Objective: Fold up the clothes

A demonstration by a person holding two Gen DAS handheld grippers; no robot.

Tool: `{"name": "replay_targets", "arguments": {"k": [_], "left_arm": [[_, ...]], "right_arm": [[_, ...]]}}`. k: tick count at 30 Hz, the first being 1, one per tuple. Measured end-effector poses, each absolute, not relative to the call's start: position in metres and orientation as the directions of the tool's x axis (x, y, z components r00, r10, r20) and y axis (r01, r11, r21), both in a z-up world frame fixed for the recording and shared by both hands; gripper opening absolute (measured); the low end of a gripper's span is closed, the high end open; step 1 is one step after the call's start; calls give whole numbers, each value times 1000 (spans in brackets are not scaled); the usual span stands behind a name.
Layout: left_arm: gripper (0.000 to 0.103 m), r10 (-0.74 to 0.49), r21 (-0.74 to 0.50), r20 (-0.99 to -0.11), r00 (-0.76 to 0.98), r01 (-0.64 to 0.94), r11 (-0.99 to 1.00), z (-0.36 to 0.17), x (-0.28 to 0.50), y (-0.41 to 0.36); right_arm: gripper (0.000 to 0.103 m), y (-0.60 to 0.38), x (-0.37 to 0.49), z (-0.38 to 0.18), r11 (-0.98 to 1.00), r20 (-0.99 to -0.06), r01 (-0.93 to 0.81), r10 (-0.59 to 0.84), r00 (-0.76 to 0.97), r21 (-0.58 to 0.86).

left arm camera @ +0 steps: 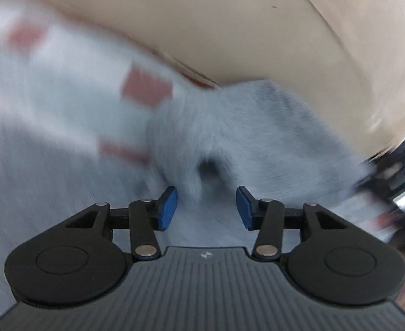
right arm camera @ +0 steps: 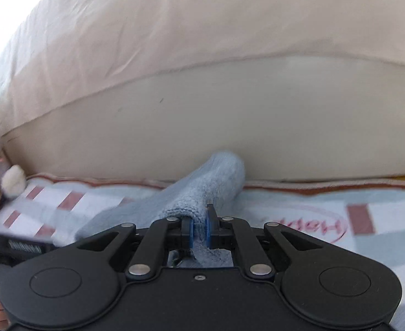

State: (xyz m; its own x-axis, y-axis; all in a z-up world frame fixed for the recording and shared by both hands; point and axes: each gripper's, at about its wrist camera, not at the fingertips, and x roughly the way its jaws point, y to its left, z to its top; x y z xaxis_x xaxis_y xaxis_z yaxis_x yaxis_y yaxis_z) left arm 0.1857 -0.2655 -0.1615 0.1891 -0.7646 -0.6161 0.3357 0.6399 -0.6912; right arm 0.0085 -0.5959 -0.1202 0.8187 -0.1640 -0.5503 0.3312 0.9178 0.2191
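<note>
Left wrist view: left tongs (left arm camera: 206, 209) nearest the lens, blue pads (left arm camera: 168, 209) partly apart with nothing pinched between them. The fuzzy pale-blue knit garment (left arm camera: 257, 138) lies just ahead of and under the tips, spreading to the right. Whole frame is motion-blurred. The garment sits on a white-and-pale-blue blanket with dusty-red rectangles (left arm camera: 64, 82), which fills the left side. Beige padded bed surround (left arm camera: 230, 27) beyond.

Right wrist view: right tongs (right arm camera: 199, 231) nearest, nearly closed, blue pads clamped on a bunched fold of the same pale-blue garment (right arm camera: 219, 176). From the grip the fabric runs up and away as a thick roll toward the beige surround (right arm camera: 230, 124), and a second part trails left and down. Blanket (right arm camera: 367, 215) beneath it, brown edging at its far border, pink oval print right of the tongs. A grey-and-white plush toy (right arm camera: 12, 179) sits at the left edge. Cream sheet (right arm camera: 175, 27) above the surround.
</note>
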Motion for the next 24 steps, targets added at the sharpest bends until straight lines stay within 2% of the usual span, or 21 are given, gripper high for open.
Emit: {"name": "replay_targets", "arguments": {"k": [1, 3, 6, 8, 9, 11, 13, 14, 15, 16, 17, 19, 20, 21, 22, 24], "left_arm": [[45, -793, -724, -579, 190, 326, 608, -161, 185, -263], [46, -812, -701, -530, 244, 413, 581, -147, 178, -267], [51, -791, -445, -481, 378, 672, 592, -113, 147, -289], [65, -810, -277, -442, 385, 800, 532, -99, 124, -310], [70, -823, -207, -423, 380, 843, 496, -95, 113, -320], [86, -833, -76, -383, 399, 885, 459, -90, 93, -340], [89, -784, 116, -367, 501, 861, 496, -90, 83, -371], [86, -750, 161, -390, 535, 841, 516, -89, 90, -383], [76, -714, 206, -410, 568, 820, 534, -89, 98, -395], [38, -676, 251, -428, 600, 797, 549, -88, 105, -407], [8, -640, 268, -445, 626, 776, 572, -87, 116, -415], [4, -587, 206, -475, 656, 731, 651, -84, 152, -414], [4, -567, 178, -461, 682, 698, 694, -80, 170, -406], [4, -554, 139, -451, 699, 669, 730, -75, 188, -397], [4, -554, 83, -448, 702, 649, 756, -70, 208, -386], [4, -551, -32, -430, 715, 598, 801, -59, 243, -363]], "right_arm": [[9, -593, 8, -122, 917, -555, 326, -153, 817, 228], [9, -591, 11, -121, 914, -558, 326, -145, 817, 239], [9, -597, 13, -125, 888, -526, 313, -98, 845, 337], [9, -605, 5, -119, 863, -487, 296, -68, 871, 409], [10, -607, 4, -112, 852, -468, 283, -51, 882, 440], [10, -606, 5, -100, 841, -434, 247, -16, 901, 482], [10, -601, 9, -90, 844, -410, 196, 31, 912, 499], [10, -597, 12, -86, 849, -399, 165, 58, 915, 503], [10, -593, 15, -82, 858, -387, 132, 83, 918, 496], [10, -590, 16, -79, 871, -382, 116, 87, 920, 477], [12, -587, 17, -76, 884, -378, 103, 87, 922, 456], [20, -589, 13, -81, 902, -415, 173, 8, 910, 396], [35, -592, 9, -86, 904, -436, 220, -42, 899, 367], [40, -594, 6, -91, 904, -456, 264, -88, 885, 338], [40, -594, 3, -100, 905, -482, 284, -104, 870, 317], [39, -588, 7, -126, 932, -590, 276, -89, 803, 235]]}}
